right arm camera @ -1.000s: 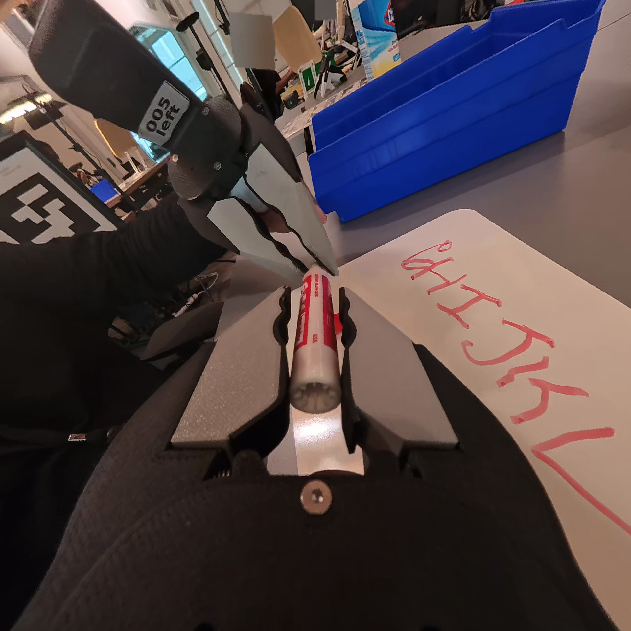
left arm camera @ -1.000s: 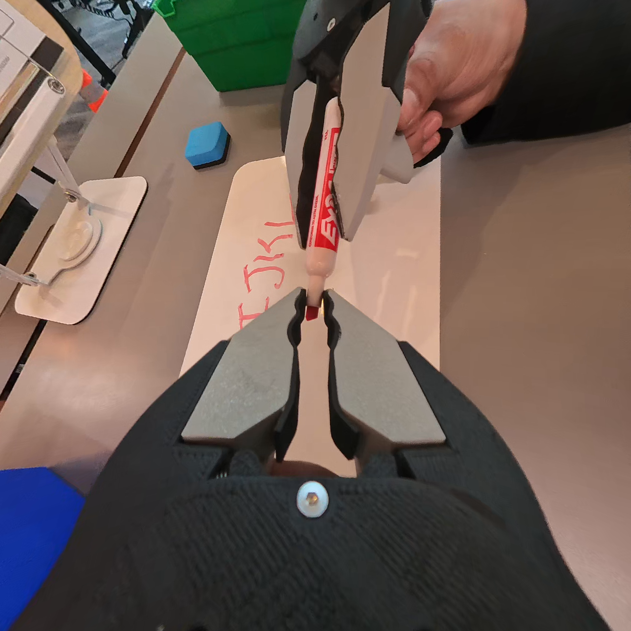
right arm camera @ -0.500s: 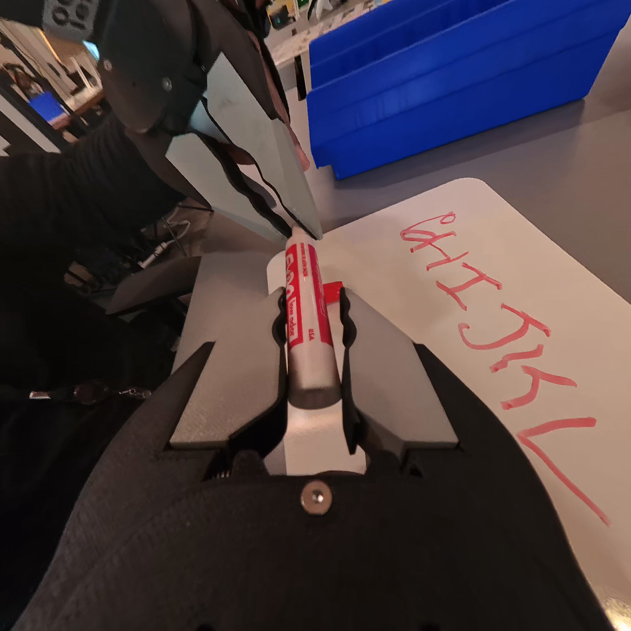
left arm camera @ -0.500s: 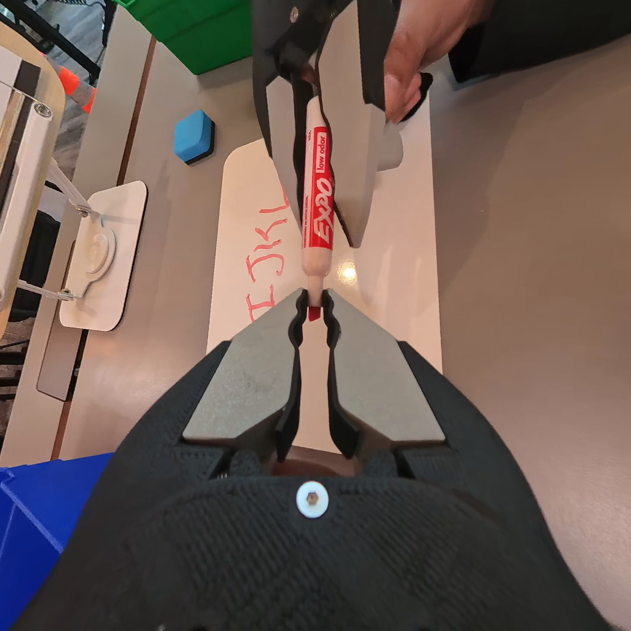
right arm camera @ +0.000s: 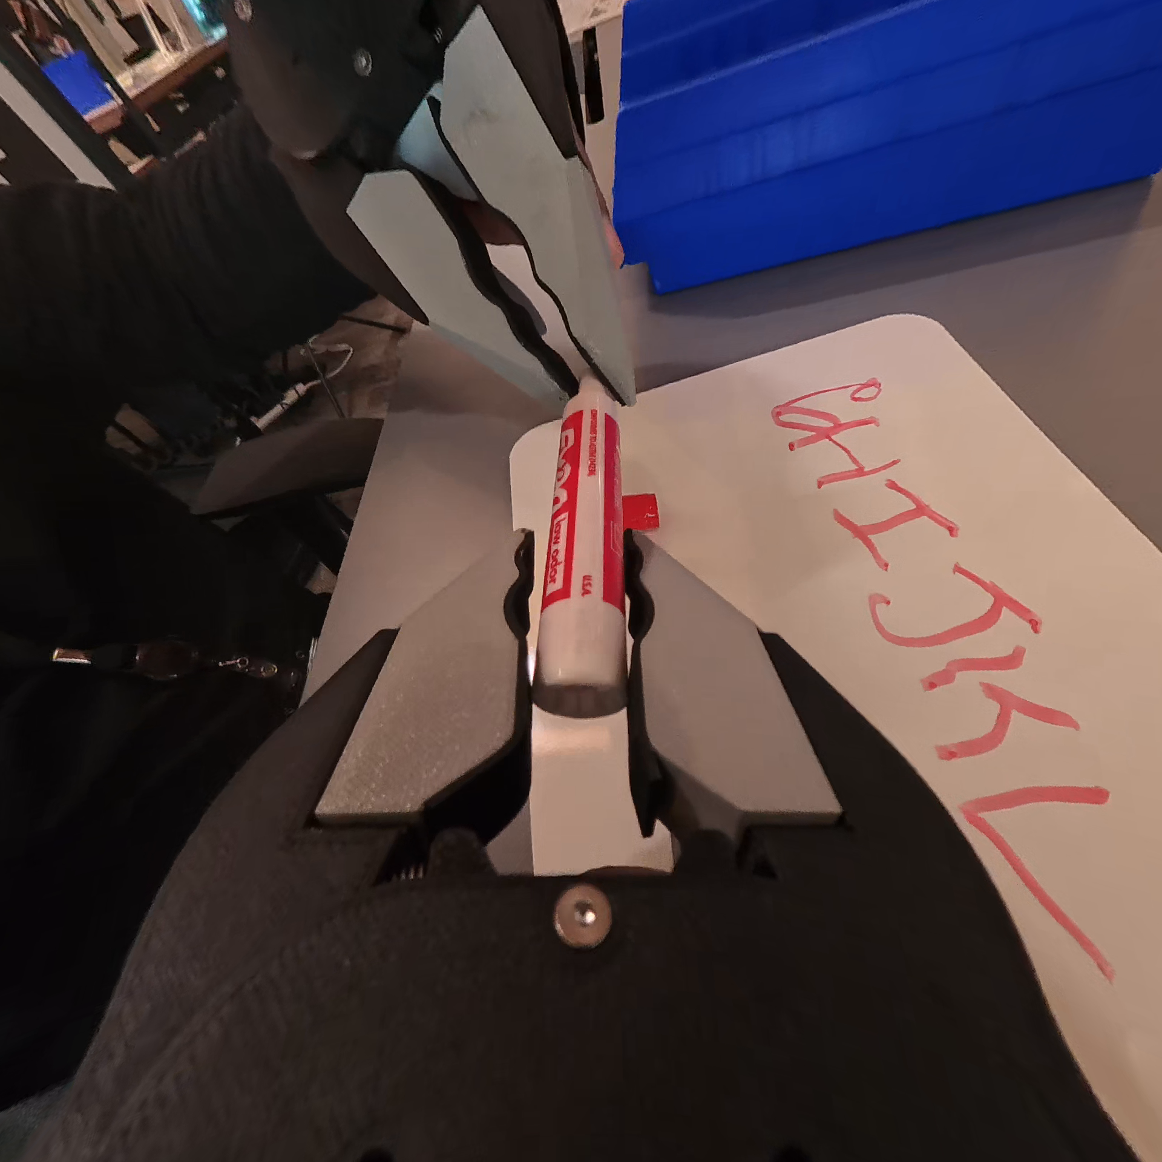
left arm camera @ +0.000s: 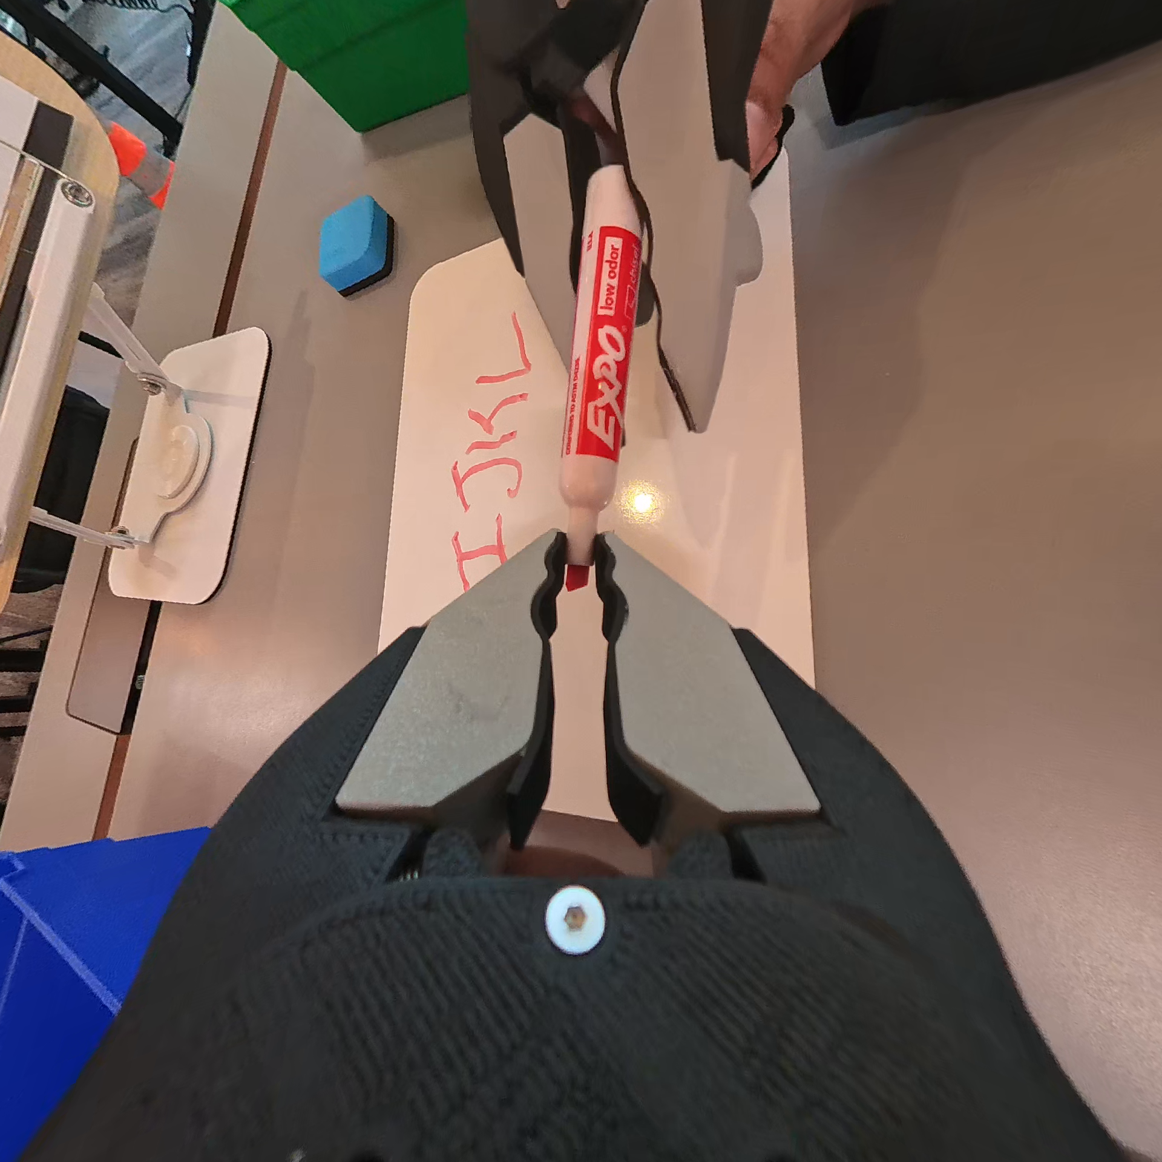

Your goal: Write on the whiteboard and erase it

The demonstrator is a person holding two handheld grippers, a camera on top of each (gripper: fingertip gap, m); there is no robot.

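A red-and-white dry-erase marker (left arm camera: 600, 352) is held in the air over the whiteboard (left arm camera: 723, 566), gripped at both ends. My left gripper (left arm camera: 578, 550) is shut on its white neck, and the bare red tip shows between the fingers. My right gripper (right arm camera: 578, 566) is shut on the barrel near its rear end. In the right wrist view the left gripper (right arm camera: 594, 393) pinches the far end of the marker (right arm camera: 581, 534). The red cap (right arm camera: 641, 510) lies on the whiteboard (right arm camera: 817, 503) beside red handwriting (right arm camera: 943, 597). A blue eraser (left arm camera: 355, 245) lies past the board's far left corner.
A green bin (left arm camera: 377, 56) stands beyond the board. A blue bin (right arm camera: 880, 126) stands by the board's other end and also shows in the left wrist view (left arm camera: 63, 943). A white stand base (left arm camera: 182, 465) sits left of the board. A hand (left arm camera: 780, 82) holds the right gripper. The gap from one gripper's tips to the other's is roughly 4 centimeters. From either gripper's tips it is about 7 centimeters to the red cap (right arm camera: 641, 510). Left tips and right tips are each some 30 centimeters from the blue eraser (left arm camera: 355, 245).
Both grippers have stayed shut on the marker and lifted and tilted together above the board. More of the writing and the cap now show.
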